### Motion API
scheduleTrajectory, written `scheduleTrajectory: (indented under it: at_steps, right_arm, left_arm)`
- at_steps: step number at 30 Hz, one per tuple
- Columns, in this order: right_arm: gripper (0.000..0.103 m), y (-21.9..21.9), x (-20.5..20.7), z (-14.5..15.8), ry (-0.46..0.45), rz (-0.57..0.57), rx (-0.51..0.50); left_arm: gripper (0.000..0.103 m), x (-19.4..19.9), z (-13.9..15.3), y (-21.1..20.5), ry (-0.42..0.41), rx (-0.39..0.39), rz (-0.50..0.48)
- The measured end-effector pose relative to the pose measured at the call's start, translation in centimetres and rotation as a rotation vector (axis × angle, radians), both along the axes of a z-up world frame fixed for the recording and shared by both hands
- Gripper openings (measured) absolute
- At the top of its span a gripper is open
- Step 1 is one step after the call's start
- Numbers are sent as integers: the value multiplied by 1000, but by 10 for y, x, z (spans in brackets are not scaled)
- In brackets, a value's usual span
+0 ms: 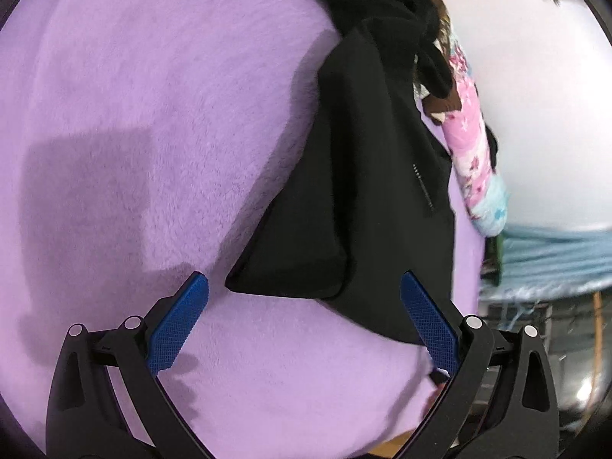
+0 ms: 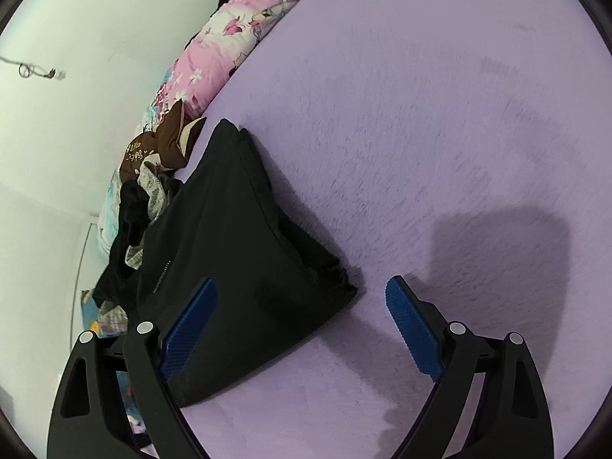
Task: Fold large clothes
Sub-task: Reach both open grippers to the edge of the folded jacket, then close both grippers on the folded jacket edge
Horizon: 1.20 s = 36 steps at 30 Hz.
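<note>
in the left wrist view, the left gripper [image 1: 304, 298] hangs over the purple fleece blanket [image 1: 153, 114], its blue pads spread wide with nothing between them. just beyond the tips lies the black garment [image 1: 363, 191], folded into a flat wedge on the blanket, its near corner between the pads. to its right runs a pink floral quilt [image 1: 472, 137] along the white wall [image 1: 535, 95].

in the right wrist view, the quilt [image 2: 218, 49] and a heap of dark and brown clothes [image 2: 153, 176] sit on the left, then the black garment [image 2: 237, 237]. the right gripper [image 2: 302, 302] is gaping and empty, its left pad over the garment, its right over bare blanket [image 2: 420, 114].
</note>
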State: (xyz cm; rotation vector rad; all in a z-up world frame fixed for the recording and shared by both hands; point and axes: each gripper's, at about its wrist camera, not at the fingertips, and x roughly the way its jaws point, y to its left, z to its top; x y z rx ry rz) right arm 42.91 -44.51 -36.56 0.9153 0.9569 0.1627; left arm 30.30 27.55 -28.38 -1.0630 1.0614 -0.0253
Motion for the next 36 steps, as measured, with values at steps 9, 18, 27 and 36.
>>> scheduleTrajectory:
  at_steps: [9,18,27,36]
  right_arm:
    - [87,18,8,-11,17,7,37]
    - [81,25,14,-12,16,7,30]
    - [75,33,23,-17,38,24,4]
    - [43,31,27,-12,-1,22,18]
  left_arm:
    - [96,11,-17,-2,27,-65,22]
    - [95,24,-20,-9,6,-124,46]
    - [85,29,-27,-12,19,-111,55]
    - [55,38,-19,-18,-14,-83,56]
